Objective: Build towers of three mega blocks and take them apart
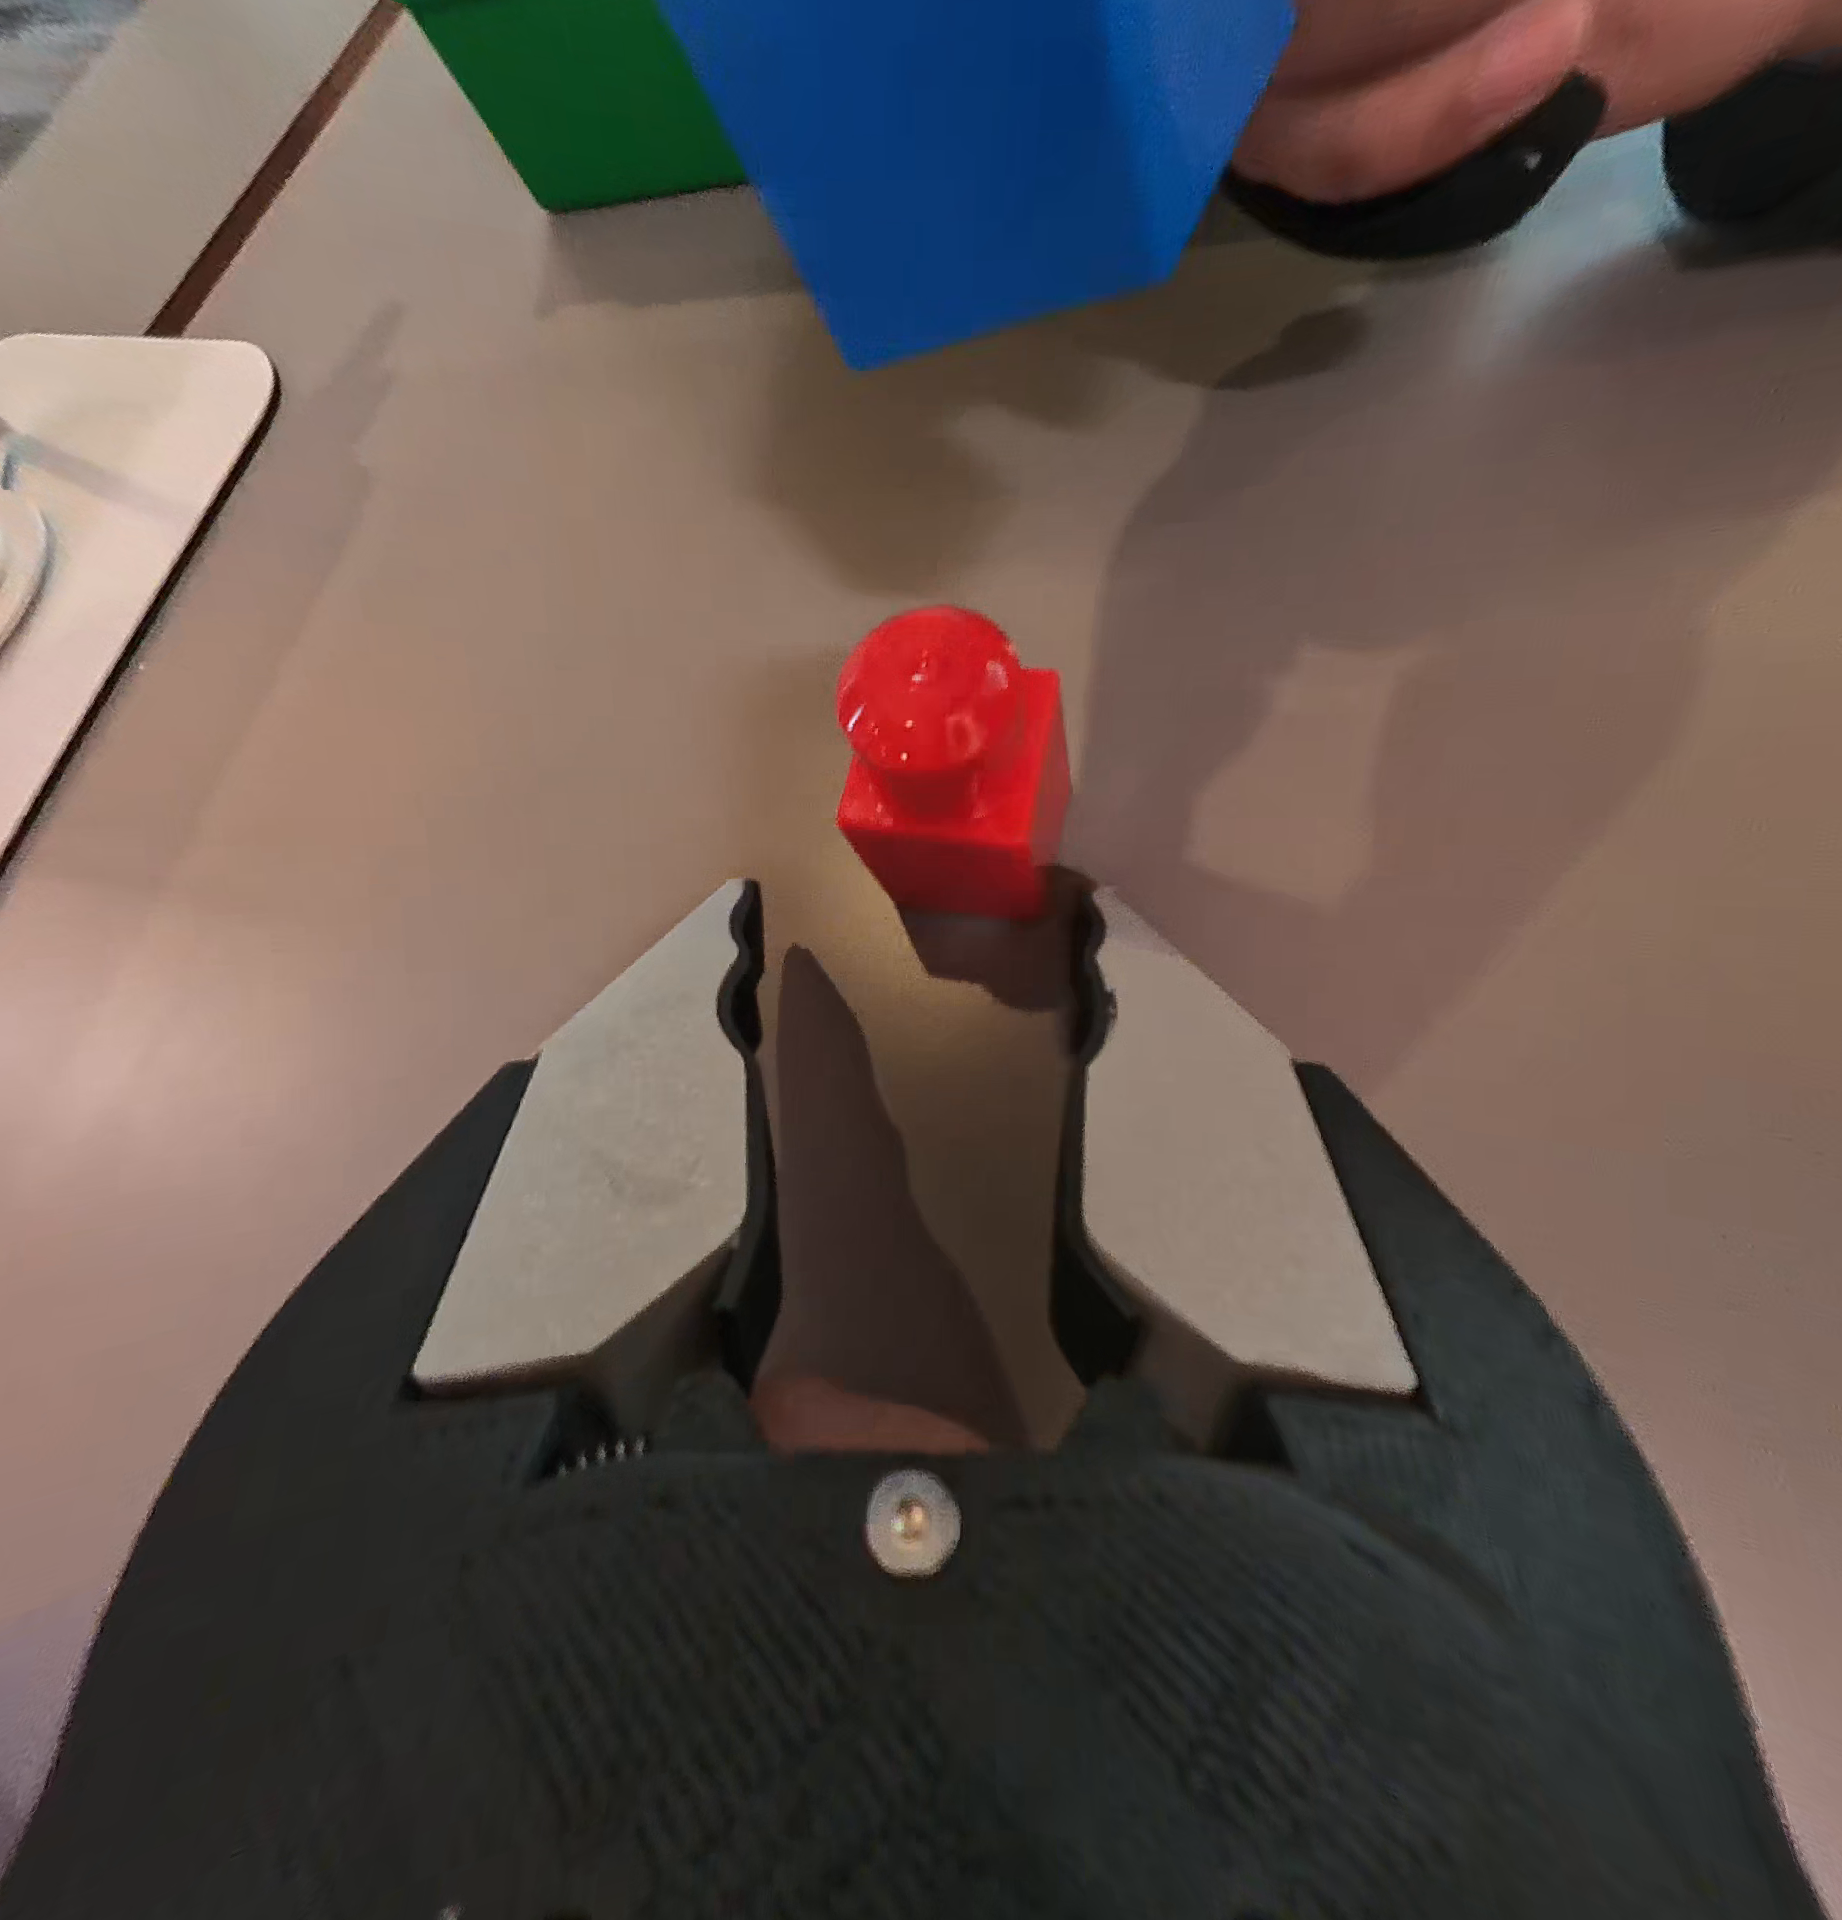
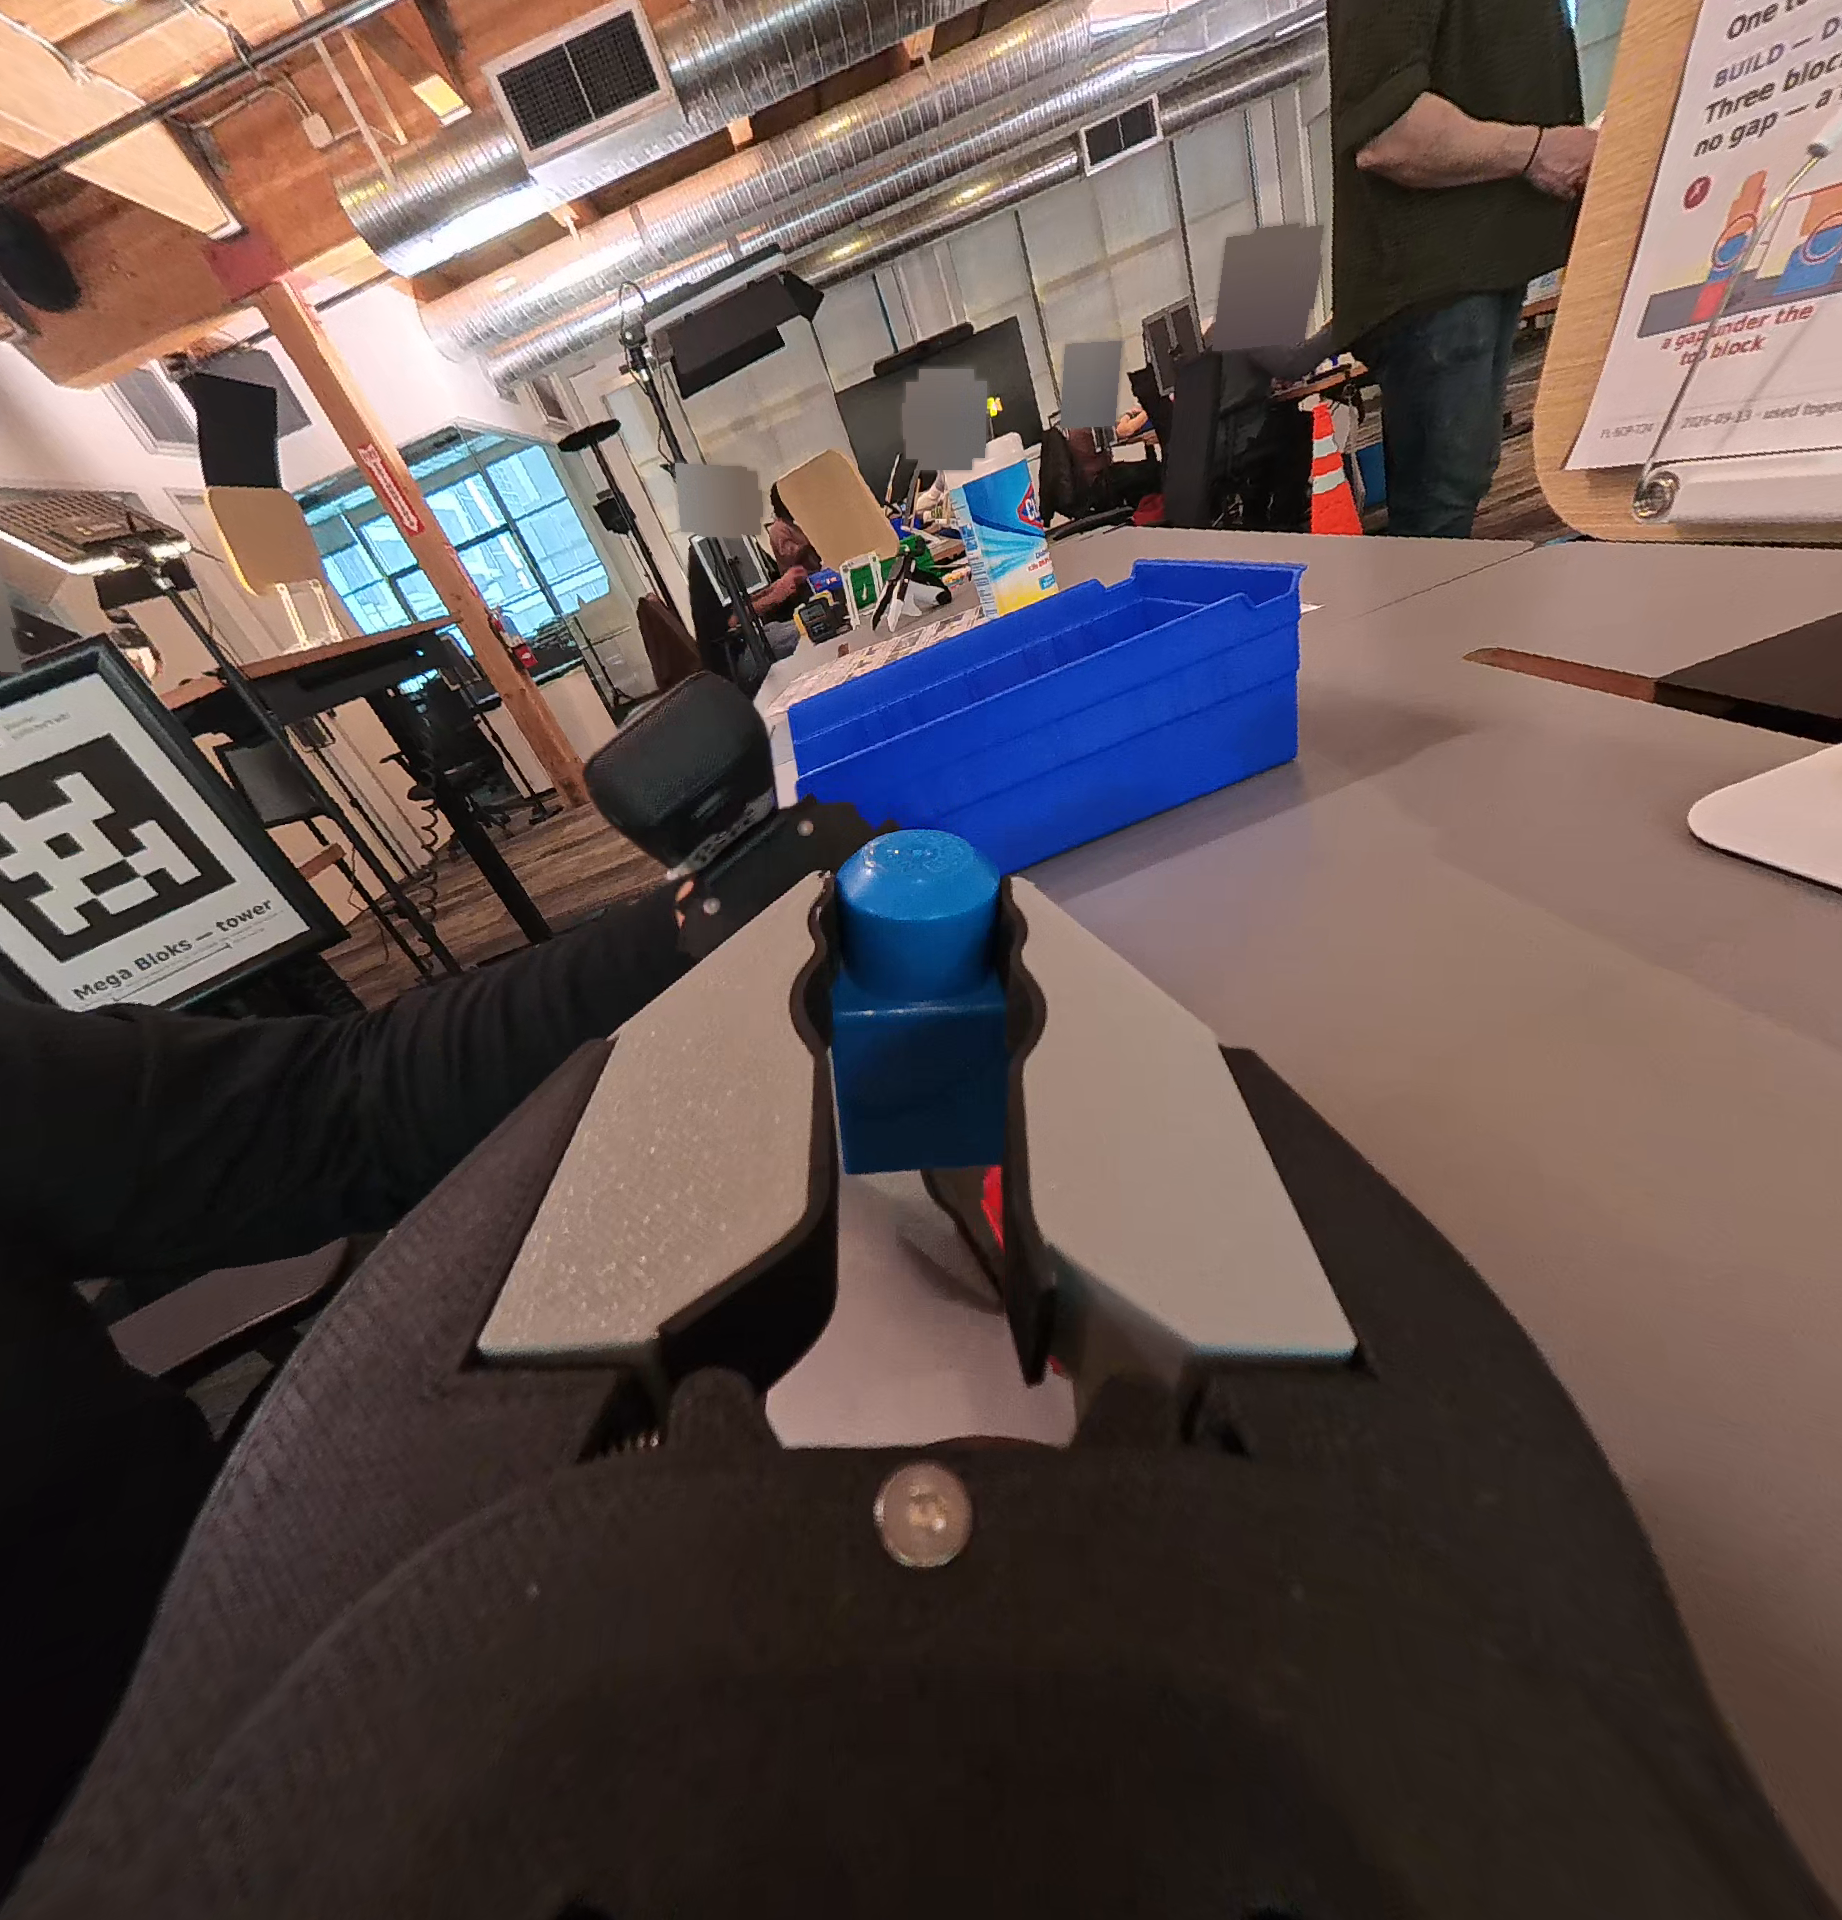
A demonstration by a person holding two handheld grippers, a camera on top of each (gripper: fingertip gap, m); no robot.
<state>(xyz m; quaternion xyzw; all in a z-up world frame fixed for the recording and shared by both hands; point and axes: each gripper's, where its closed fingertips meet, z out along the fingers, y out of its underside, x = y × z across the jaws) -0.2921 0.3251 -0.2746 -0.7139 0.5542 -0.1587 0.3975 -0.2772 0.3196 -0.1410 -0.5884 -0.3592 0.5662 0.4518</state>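
Mega blocks show in both views, each a glossy plastic cube with one round stud on top. From the left wrist view, a red block (image 1: 953, 784) stands upright on the grey table (image 1: 481, 727), just beyond the tips of the left gripper (image 1: 922, 914); its jaws are spread wider than the block and hold nothing, the right finger (image 1: 1088, 966) close to the block's near corner. Farther off, a blue bin (image 1: 990, 156) hangs tilted in the frame with a green bin (image 1: 584, 104) behind it to the left, and a person's hand (image 1: 1519, 83) at far right. From the right wrist view, the right gripper (image 2: 917, 997) is closed on a blue block (image 2: 917, 1039), stud up, clamped by its sides between the grey fingers (image 2: 688, 1122) above the table. A long blue bin (image 2: 1052, 717) rests on the table beyond.
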